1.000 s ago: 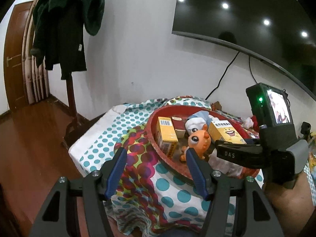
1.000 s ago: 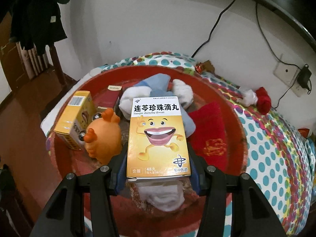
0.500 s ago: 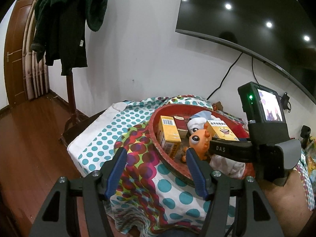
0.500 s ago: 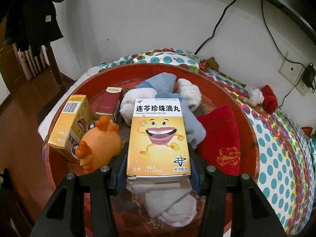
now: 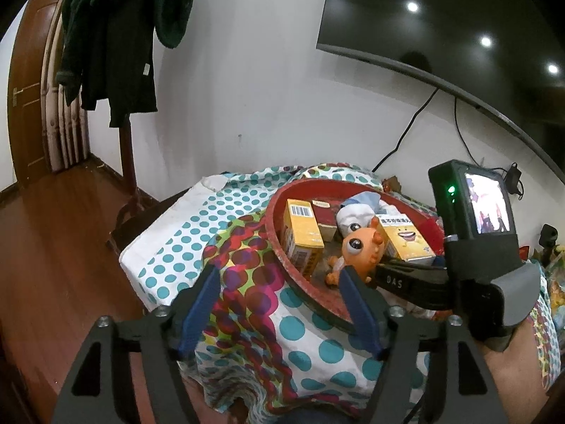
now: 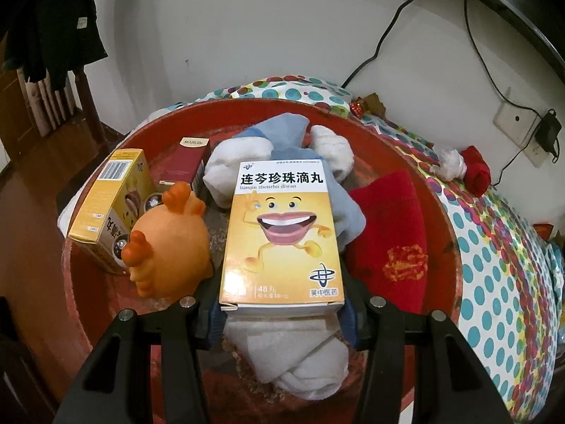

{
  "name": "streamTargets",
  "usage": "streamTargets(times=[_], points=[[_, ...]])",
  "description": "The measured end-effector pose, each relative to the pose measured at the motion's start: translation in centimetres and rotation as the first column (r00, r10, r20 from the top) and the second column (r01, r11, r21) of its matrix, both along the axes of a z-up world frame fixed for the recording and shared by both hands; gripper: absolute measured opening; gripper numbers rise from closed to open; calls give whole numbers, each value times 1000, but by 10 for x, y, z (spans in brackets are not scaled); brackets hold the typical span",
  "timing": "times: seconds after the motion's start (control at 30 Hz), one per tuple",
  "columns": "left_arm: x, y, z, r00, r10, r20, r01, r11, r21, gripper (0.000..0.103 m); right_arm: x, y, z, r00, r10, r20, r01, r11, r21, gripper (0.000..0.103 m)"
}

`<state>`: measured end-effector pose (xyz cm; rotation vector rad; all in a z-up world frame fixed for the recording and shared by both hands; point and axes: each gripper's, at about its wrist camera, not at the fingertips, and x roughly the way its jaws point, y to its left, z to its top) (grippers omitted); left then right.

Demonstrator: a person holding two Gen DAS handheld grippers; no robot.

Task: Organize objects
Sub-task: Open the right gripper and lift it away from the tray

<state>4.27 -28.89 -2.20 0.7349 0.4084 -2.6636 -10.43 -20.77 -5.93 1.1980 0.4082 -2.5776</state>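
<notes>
Your right gripper (image 6: 280, 312) clamps the box (image 6: 280, 233) by its two long sides at the near end, above the socks (image 6: 300, 360) in the middle of the tray (image 6: 443, 212). The box looks light, stiff but crushable cardboard, so squeeze gently and low on the sides. Your left gripper (image 5: 279, 304) hangs wide and empty off the tray's left rim.

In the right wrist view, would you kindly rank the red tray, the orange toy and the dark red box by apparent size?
1. red tray
2. orange toy, though it sits nearer the camera
3. dark red box, farther back and partly hidden
</notes>
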Motion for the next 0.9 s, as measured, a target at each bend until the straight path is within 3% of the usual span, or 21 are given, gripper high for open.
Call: streamTargets(times=[0.2, 0.23, 0.27, 0.3, 0.33, 0.4, 0.47, 0.53, 0.67, 0.9], points=[[-1, 5, -1, 1000, -2, 4, 2, 1000, -30, 88, 6, 4, 6, 1000, -10, -9, 10, 1000, -14, 52], [-1, 8, 0, 1000, -10, 1, 10, 999, -42, 89, 7, 5, 9, 1000, -12, -11, 12, 1000, -16, 61], [-2, 10, 0, 1000, -19, 0, 19, 999, -49, 92, 9, 7, 12, 1000, -19, -18, 19, 1000, -10, 79], [-2, 13, 1, 1000, -28, -1, 28, 998, -57, 92, 11, 9, 15, 999, -31, -33, 31, 999, 5, 87], [-3, 16, 2, 999, -33, 3, 34, 996, -77, 93, 15, 10, 20, 998, -32, -52, 32, 999, 8, 93], [-7, 22, 1, 999, -40, 32, 43, 994, -105, 93, 25, 17, 31, 995, -28, -100, 27, 1000, -4, 93], [-9, 24, -1, 997, -66, 32, 68, 995, -72, 93, 32, 24, 42, 990, -44, -134, 42, 999, -18, 101], [-9, 27, -1, 997, -78, 29, 80, 995, -60, 93, 37, 32, 50, 988, -61, -145, 55, 998, -41, 102], [-4, 40, 7, 995, -98, -12, 96, 989, -113, 93, 46, 50, 61, 984, -83, -156, 71, 995, -76, 102], [-7, 54, 3, 986, -167, -6, 167, 986, -27, 93, 66, 80, 71, 979, -112, -168, 91, 988, -128, 102]])
